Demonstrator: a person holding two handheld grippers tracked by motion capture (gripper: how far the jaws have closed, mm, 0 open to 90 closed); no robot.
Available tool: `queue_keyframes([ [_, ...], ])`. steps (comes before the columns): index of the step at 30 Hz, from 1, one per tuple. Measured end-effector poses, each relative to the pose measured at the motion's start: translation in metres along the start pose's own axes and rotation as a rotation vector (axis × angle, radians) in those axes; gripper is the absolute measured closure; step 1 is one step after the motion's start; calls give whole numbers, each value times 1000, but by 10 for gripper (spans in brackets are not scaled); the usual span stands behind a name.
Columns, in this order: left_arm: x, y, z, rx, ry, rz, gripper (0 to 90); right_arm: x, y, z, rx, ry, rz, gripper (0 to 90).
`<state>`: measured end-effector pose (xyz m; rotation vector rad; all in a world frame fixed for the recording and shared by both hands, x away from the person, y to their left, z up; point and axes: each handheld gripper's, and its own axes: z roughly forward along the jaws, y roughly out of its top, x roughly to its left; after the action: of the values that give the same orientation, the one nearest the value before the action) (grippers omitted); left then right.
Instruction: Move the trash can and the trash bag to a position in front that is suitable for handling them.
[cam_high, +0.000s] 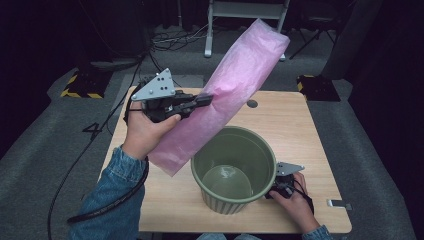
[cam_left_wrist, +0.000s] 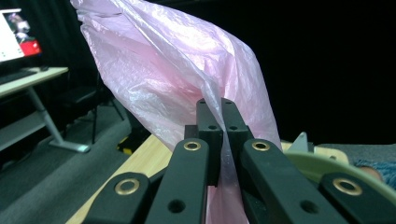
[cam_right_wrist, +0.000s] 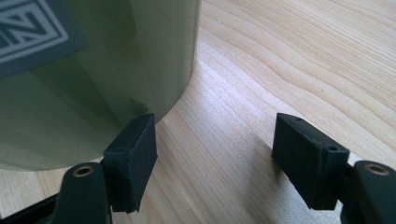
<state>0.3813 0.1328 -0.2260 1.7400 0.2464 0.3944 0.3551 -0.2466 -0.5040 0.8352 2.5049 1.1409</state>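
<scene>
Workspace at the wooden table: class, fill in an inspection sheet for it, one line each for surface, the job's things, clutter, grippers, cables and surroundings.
Surface: light wooden table, bare grain, one round hole.
Job's things: green bin upright and unlined; pink plastic bag held slanted above it, lower end beside the rim.
Clutter: small grey piece at the table's right edge.
Grippers: left hand-held gripper shut on the bag; right hand-held gripper open, one pad by the bin's outer wall.
Cables: black cable trailing from the left sleeve; more on the floor.
Surroundings: grey carpet, dark backdrop, desk frame.
</scene>
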Motion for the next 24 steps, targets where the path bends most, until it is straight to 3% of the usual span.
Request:
queue_keyframes([
  [8, -5, 14, 20, -24, -73, 10, 900, 0, 0, 0, 0, 1, 1, 305],
  [13, -5, 21, 32, -44, -122, -6, 900, 0, 0, 0, 0, 2, 0, 305],
  [24, -14, 35, 56, -62, -188, -8, 900, 0, 0, 0, 0, 3, -1, 305],
])
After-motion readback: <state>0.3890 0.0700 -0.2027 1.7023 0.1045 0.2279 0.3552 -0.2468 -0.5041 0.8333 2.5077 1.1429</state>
